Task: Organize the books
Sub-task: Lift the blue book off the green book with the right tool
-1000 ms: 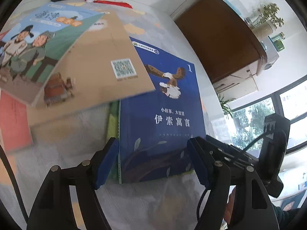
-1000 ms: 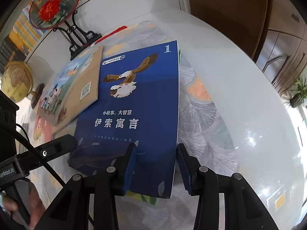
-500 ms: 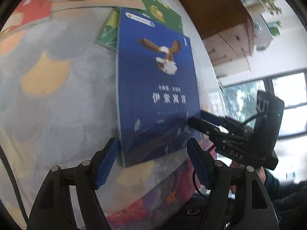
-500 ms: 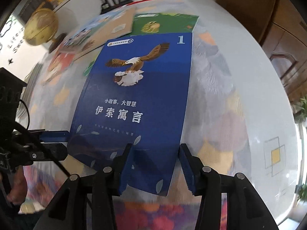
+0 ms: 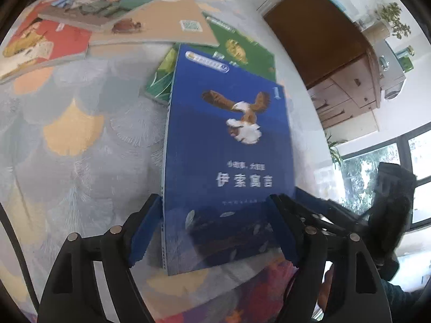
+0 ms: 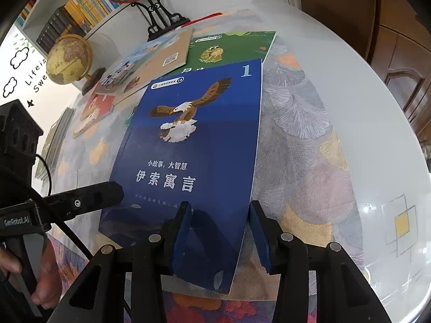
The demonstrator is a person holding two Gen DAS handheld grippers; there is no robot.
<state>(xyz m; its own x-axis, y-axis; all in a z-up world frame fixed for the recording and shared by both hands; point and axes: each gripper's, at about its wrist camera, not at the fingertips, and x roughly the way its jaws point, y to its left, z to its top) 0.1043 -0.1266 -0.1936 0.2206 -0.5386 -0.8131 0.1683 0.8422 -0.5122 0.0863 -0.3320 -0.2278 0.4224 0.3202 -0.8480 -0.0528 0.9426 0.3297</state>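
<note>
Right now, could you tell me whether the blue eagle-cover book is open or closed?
Closed: the blue eagle-cover book shows its whole front cover, title uppermost, with no pages spread.

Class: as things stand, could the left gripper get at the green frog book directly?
Probably not. The blue eagle book lies between the opening left gripper and covers the near part of the green frog book; the tan book overlaps its far corner.

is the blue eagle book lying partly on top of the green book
Yes, in the right wrist view the blue eagle book's far edge covers the near part of the green book.
</note>
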